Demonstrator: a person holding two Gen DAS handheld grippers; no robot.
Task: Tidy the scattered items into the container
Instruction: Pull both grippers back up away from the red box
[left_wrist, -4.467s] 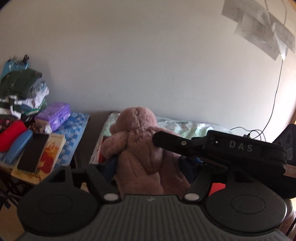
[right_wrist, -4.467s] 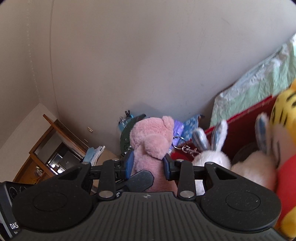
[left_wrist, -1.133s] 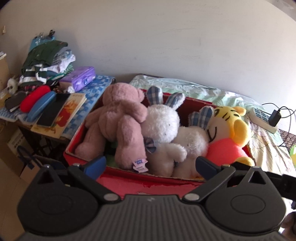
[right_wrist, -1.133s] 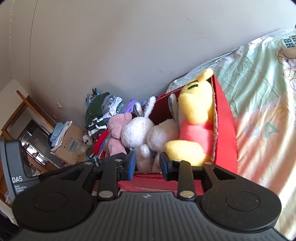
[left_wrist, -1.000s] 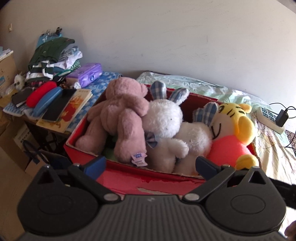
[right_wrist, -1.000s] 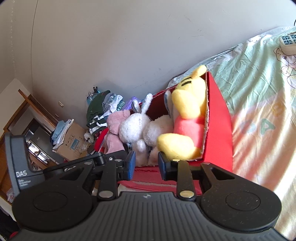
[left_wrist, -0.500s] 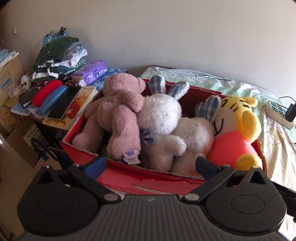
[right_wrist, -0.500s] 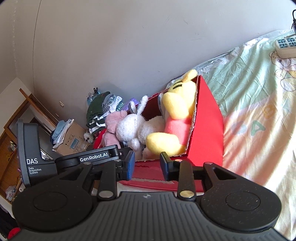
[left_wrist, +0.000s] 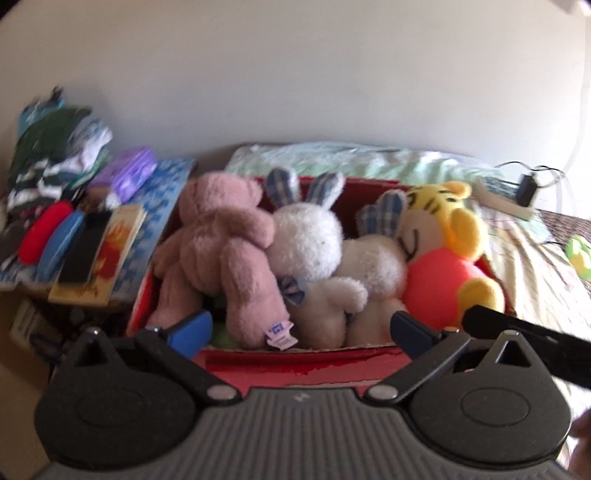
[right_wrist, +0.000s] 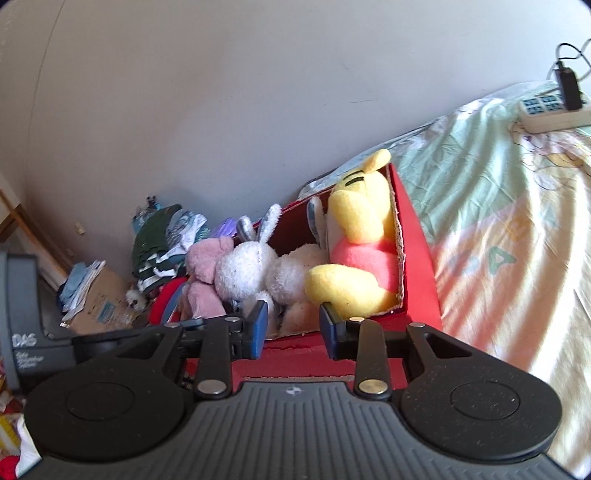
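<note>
Left gripper (left_wrist: 301, 328): jaws spread wide, holding nothing, just short of the red box (left_wrist: 295, 360). Right gripper (right_wrist: 291, 326): jaws parted by a narrow gap, nothing between them, also at the box's near wall.

Box contents, packed touching side by side — pink bear (left_wrist: 225, 251) at the left end, white rabbit (left_wrist: 310, 247), a second white plush (left_wrist: 376, 266), yellow tiger (left_wrist: 443, 254) at the right end.

Box stands on the bed sheet (right_wrist: 498, 229); power strip (right_wrist: 550, 110) well apart; clothes pile (left_wrist: 48, 155) on the side table (left_wrist: 162, 184).
</note>
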